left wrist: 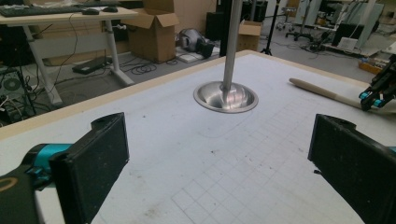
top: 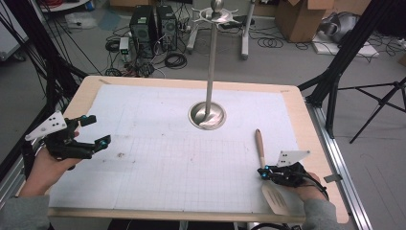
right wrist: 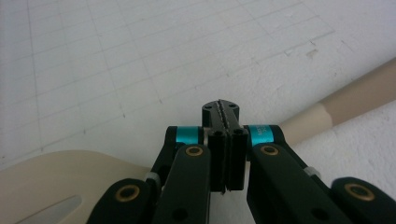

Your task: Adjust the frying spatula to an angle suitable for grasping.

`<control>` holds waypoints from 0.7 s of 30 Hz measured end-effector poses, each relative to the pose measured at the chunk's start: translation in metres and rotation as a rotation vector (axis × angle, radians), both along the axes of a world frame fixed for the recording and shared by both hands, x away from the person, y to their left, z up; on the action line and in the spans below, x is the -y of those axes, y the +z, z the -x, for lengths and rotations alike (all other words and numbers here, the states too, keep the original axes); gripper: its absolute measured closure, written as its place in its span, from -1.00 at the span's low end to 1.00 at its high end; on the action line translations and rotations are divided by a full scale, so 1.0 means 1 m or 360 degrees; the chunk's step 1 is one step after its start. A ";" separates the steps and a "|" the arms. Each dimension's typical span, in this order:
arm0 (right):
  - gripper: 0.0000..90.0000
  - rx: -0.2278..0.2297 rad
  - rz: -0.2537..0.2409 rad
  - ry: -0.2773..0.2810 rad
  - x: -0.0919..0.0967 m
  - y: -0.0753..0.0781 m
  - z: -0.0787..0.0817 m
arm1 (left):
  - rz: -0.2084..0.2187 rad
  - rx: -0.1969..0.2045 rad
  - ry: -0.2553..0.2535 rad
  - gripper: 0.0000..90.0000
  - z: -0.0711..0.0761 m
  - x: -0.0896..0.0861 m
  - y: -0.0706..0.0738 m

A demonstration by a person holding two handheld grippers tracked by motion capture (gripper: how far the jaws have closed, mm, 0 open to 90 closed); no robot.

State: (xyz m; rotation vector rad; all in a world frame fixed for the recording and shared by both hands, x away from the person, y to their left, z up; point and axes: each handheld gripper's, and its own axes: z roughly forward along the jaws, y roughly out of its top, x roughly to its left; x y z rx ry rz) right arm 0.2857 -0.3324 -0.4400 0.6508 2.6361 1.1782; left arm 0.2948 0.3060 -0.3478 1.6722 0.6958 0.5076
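Observation:
A beige spatula point(top: 259, 143) lies on the white grid mat at the front right, its handle pointing away from me and its slotted blade point(top: 274, 197) near the table's front edge. My right gripper point(top: 262, 172) hovers over the spatula's neck. In the right gripper view its jaws point(right wrist: 220, 105) are pressed together with nothing between them, and the handle point(right wrist: 355, 93) and blade point(right wrist: 46, 182) pass underneath. My left gripper point(top: 98, 130) is held at the table's left side, open and empty point(left wrist: 217, 163), pointing toward the stand.
A metal stand with a round base point(top: 207, 115) and hooks at its top point(top: 216, 14) rises from the mat's middle back; the left gripper view shows its base point(left wrist: 225, 97). The mat point(top: 158, 163) covers most of the wooden table. Cables, computers and boxes sit on the floor beyond.

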 end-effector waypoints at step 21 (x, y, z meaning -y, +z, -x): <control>1.00 0.0061 -0.0194 -0.0369 0.027 0.000 -0.032 | -0.0029 -0.0018 0.0007 -0.88 0.001 0.002 -0.004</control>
